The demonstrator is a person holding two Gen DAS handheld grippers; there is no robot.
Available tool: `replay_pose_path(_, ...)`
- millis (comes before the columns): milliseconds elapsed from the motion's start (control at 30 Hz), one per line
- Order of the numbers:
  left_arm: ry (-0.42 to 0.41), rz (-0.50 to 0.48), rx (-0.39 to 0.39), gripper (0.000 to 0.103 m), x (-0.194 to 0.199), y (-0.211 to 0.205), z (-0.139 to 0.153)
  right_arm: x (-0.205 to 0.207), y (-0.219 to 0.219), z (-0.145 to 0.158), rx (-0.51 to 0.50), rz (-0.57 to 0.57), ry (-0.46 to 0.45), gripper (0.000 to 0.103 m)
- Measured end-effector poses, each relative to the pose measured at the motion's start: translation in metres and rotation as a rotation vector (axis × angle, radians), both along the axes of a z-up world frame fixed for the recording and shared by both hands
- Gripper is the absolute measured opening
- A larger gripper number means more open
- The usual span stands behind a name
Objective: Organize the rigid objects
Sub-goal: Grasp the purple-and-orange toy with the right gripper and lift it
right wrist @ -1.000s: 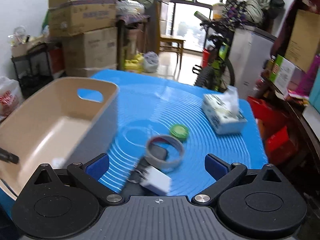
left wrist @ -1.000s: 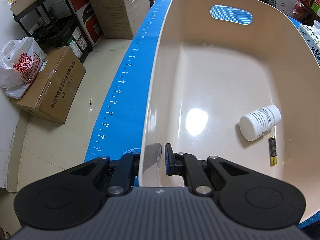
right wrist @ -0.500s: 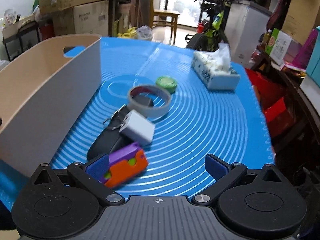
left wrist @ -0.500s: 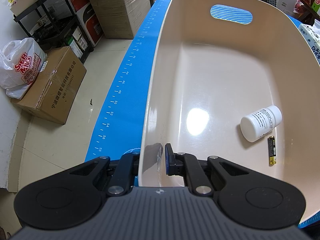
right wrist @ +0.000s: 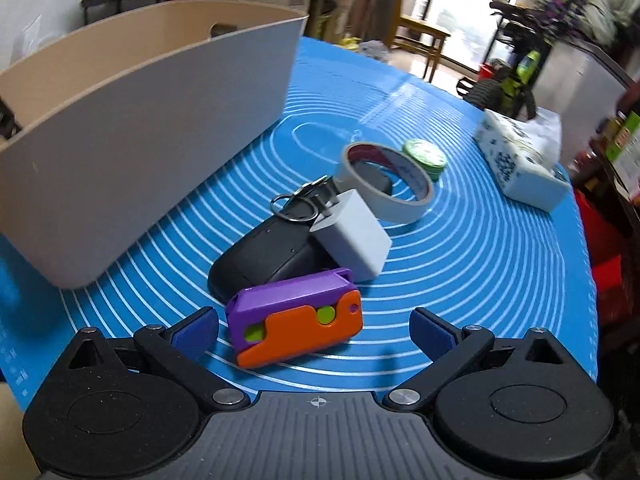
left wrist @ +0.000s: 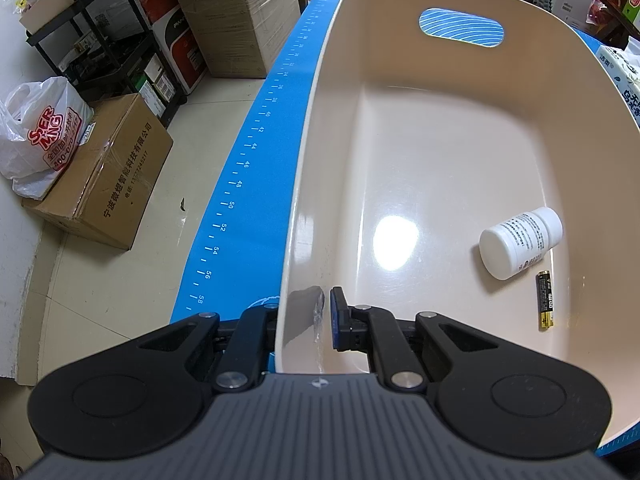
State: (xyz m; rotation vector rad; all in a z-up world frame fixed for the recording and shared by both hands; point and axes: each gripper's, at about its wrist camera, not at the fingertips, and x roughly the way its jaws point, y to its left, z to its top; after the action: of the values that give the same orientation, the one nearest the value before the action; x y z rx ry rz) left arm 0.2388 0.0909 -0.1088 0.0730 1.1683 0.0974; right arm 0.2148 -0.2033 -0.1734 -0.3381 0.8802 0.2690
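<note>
A beige plastic bin holds a white pill bottle on its side and a battery. My left gripper is shut on the bin's near wall, one finger inside and one outside. In the right wrist view, a purple and orange toy lies on the blue mat between the fingers of my open right gripper, which hovers low over it. Behind the toy sit a black key fob, a white charger cube, a tape roll and a green lid.
The bin's outer wall stands close on the left of the pile. A tissue pack lies at the mat's far right. Cardboard boxes, a plastic bag and a shelf stand on the floor left of the table.
My right gripper has come down and rolled toward the pile, so the purple and orange toy now sits between its open fingers. The left gripper and the bin have not moved.
</note>
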Motion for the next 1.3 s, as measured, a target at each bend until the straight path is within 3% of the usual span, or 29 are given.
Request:
replay_pose_path(167,0.0,-0.001,0.002,0.013,0.0,0.0,0.001,0.01,-0.002,-0.005,0.021,0.055,0.011,0.095)
replay_pose_path(333,0.0,-0.001,0.003,0.013,0.0,0.0,0.001,0.012,-0.009,-0.004,0.117,0.075,0.052,0.075)
replay_pose_path(667,0.001,-0.002,0.002,0.014,0.0,-0.001,0.0,-0.003,-0.014,0.003,0.143,0.004,-0.007,0.074)
replay_pose_path(1067,0.001,-0.001,0.004,0.014,0.0,-0.001,0.001,-0.014,-0.012,0.066,0.135,-0.049,-0.178,0.074)
replay_pose_path(1300,0.001,-0.002,0.002,0.014,0.0,-0.001,0.0,0.001,0.016,0.104,0.153,-0.073,-0.285,0.074)
